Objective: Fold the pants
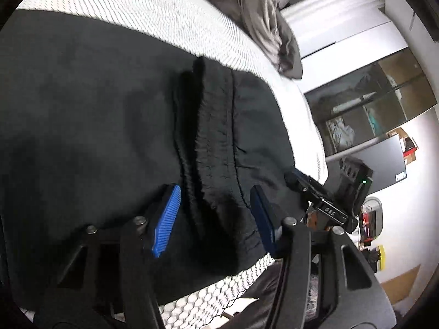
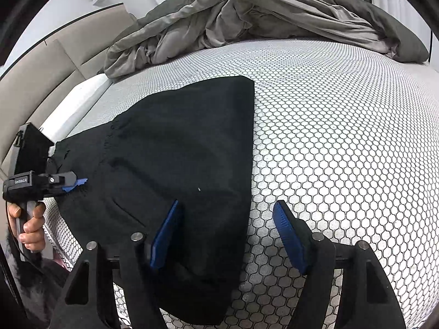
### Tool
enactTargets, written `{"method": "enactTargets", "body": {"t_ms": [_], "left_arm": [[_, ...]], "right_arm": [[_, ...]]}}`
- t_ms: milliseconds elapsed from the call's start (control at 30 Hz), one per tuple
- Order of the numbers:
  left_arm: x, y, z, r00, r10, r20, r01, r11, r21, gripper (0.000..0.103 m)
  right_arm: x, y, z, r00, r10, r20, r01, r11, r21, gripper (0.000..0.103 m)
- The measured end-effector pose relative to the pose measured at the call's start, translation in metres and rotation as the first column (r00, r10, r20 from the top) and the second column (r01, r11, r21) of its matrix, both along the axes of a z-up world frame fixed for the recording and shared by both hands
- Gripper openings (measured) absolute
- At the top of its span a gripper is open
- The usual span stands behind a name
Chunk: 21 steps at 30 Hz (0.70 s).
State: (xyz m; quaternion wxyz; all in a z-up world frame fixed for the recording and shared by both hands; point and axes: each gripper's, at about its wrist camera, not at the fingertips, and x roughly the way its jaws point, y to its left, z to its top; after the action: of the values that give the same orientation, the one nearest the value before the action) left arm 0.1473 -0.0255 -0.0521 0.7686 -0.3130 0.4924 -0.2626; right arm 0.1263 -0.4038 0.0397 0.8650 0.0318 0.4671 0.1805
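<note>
Black pants (image 2: 178,170) lay folded on honeycomb-mesh bed (image 2: 343,137). Left gripper (image 1: 215,216) fingers spread, straddling waistband at 6 o'clock, likely to pinch. Right gripper (image 2: 227,235) fingers parted over folded edge.

The black pants (image 2: 178,159) are matt woven cloth, finely crinkled at the gathered waistband (image 1: 208,142), with a smoother sheen on the panel beside it. They lie on a mattress (image 2: 343,137) covered in white mesh cloth with a raised honeycomb weave, rough to the eye. Along the mattress's far edge lies a grey duvet (image 2: 247,16), soft matt cloth, heavily creased. The left gripper (image 1: 216,219) and right gripper (image 2: 227,235) have matt black plastic arms, dull metal pivot pins, and blue ribbed pads (image 1: 167,219), rubbery-looking and matt.
</note>
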Motion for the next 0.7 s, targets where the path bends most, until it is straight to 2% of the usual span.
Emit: {"method": "enactTargets", "body": {"t_ms": [133,233,267,367,400,533,567,633,667,700], "left_arm": [[0.014,-0.012,-0.005,0.999,0.040,-0.021,-0.040,0.999,-0.027,0.050],[0.018,-0.017,0.001,0.994,0.111,0.024,-0.111,0.994,-0.015,0.012],[0.018,-0.019,0.005,0.991,0.127,0.043,-0.127,0.992,-0.009,0.010],[0.012,-0.024,0.027,0.977,0.158,0.142,-0.163,0.986,0.024,0.007],[0.008,-0.023,0.038,0.966,0.170,0.193,-0.181,0.983,0.036,0.007],[-0.012,0.002,0.070,0.926,0.218,0.310,-0.254,0.964,0.081,0.007],[-0.019,0.014,0.074,0.918,0.232,0.321,-0.274,0.957,0.091,0.007],[-0.027,0.040,0.074,0.905,0.272,0.328,-0.338,0.927,0.162,0.007],[-0.028,0.048,0.070,0.905,0.278,0.321,-0.354,0.911,0.210,0.008],[-0.021,0.053,0.059,0.919,0.277,0.281,-0.358,0.885,0.298,0.009]], "right_arm": [[0.002,0.020,-0.002,0.999,0.040,-0.013,-0.040,0.999,0.007,0.071],[0.002,0.033,-0.005,0.998,0.060,-0.004,-0.060,0.998,-0.018,0.071],[-0.003,0.032,-0.005,0.998,0.060,-0.003,-0.060,0.998,-0.020,0.071],[0.005,0.041,-0.009,0.998,0.054,-0.011,-0.054,0.999,-0.006,0.072],[0.006,0.043,-0.009,0.999,0.051,-0.012,-0.051,0.999,-0.003,0.072],[0.013,0.052,-0.006,0.999,0.049,-0.006,-0.049,0.999,0.018,0.072],[0.014,0.055,-0.006,0.999,0.048,-0.006,-0.048,0.999,0.023,0.072],[0.020,0.066,-0.006,0.998,0.059,-0.014,-0.058,0.998,0.035,0.072],[0.022,0.071,-0.007,0.998,0.068,-0.019,-0.067,0.997,0.038,0.072],[0.023,0.077,-0.008,0.997,0.079,-0.023,-0.078,0.996,0.033,0.072]]}}
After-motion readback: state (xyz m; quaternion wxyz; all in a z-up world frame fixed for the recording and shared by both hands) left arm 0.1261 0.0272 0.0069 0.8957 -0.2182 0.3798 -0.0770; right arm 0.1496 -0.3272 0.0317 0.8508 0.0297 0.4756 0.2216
